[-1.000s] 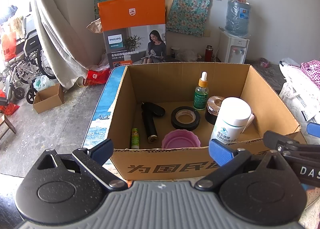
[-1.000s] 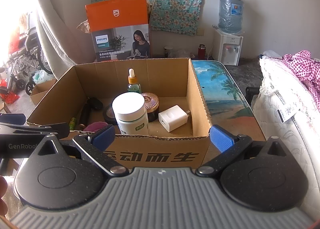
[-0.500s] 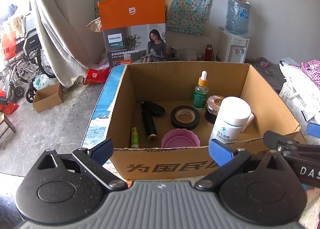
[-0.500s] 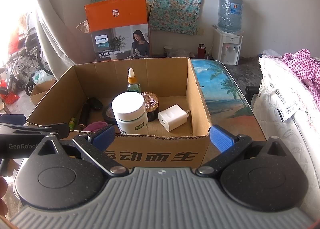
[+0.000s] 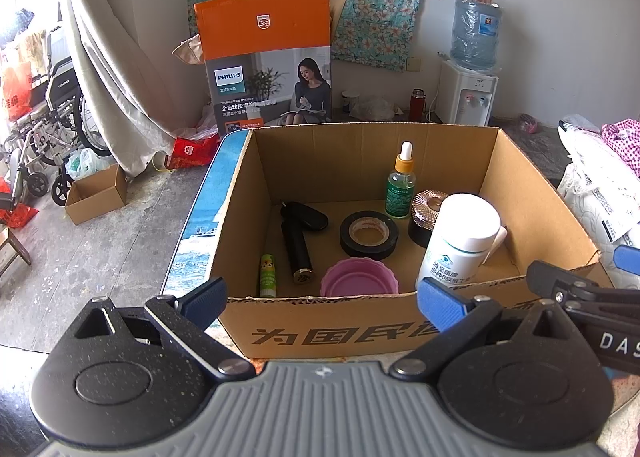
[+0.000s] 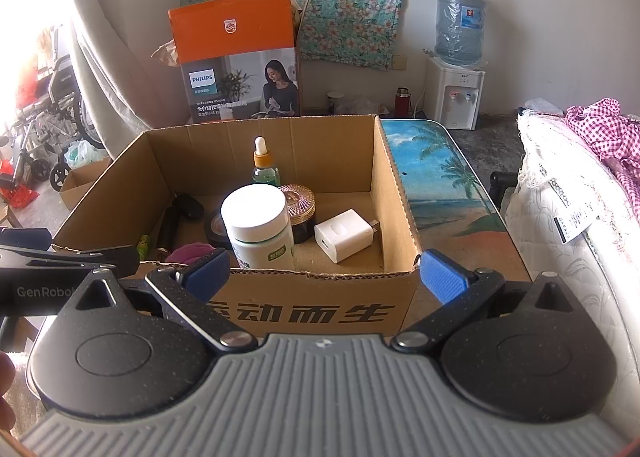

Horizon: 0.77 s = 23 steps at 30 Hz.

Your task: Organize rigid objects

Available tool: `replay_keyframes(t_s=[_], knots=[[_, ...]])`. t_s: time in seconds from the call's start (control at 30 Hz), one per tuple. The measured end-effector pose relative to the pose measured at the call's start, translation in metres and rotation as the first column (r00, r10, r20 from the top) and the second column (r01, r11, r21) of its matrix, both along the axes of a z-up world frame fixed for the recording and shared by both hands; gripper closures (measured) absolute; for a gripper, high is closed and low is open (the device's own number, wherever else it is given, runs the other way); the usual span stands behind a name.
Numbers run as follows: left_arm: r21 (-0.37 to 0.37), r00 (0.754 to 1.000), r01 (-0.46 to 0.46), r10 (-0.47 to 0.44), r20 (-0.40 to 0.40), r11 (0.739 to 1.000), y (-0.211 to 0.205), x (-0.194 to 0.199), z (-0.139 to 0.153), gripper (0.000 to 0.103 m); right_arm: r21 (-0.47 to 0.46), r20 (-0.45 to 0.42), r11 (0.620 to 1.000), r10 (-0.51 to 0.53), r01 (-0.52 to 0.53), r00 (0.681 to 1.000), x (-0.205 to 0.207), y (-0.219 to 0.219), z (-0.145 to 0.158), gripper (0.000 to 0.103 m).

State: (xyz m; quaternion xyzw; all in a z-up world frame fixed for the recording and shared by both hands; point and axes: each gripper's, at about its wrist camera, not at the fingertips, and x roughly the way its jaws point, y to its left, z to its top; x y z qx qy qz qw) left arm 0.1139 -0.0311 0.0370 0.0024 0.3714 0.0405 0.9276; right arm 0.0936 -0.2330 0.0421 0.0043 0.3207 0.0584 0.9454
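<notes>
Open brown cardboard box (image 5: 320, 321) sits on beach-print tabletop (image 6: 444, 177). Inside: white-capped supplement bottle (image 5: 460, 241) upright near front wall; black tape roll (image 5: 369, 235), pink ribbed lid (image 5: 358, 279), green dropper bottle (image 5: 401, 185), white plug adapter (image 6: 344, 235), black cylinder (image 5: 296, 247). Left gripper (image 5: 320, 297) and right gripper (image 6: 326, 277) hover before the box, fingers spread wide, grasping nothing.

All positions relative to cardboard box (image 5: 328, 331), which sits on table (image 6: 440, 177). Inside: pill bottle (image 5: 460, 241) at near wall, right; cup (image 5: 358, 279) left of it; tape roll (image 5: 369, 235) at centre; dropper bottle (image 5: 401, 183) toward far wall; charger (image 6: 344, 235) right.
</notes>
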Motion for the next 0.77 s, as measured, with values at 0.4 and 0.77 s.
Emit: replay_keyframes(t_s=[0.4,0.77], knots=[[0.004,1.000,0.001,-0.001,0.003,1.000,-0.0014,0.0003,-0.0014,0.001,0.000,0.003,1.000,0.000,0.000,1.000,-0.0004,-0.0008,0.0008,0.001],[0.002,1.000,0.001,-0.001,0.002,1.000,-0.0032,-0.0002,-0.0020,0.001,-0.002,0.004,1.000,-0.002,0.002,1.000,-0.0001,-0.0043,0.0026,0.001]])
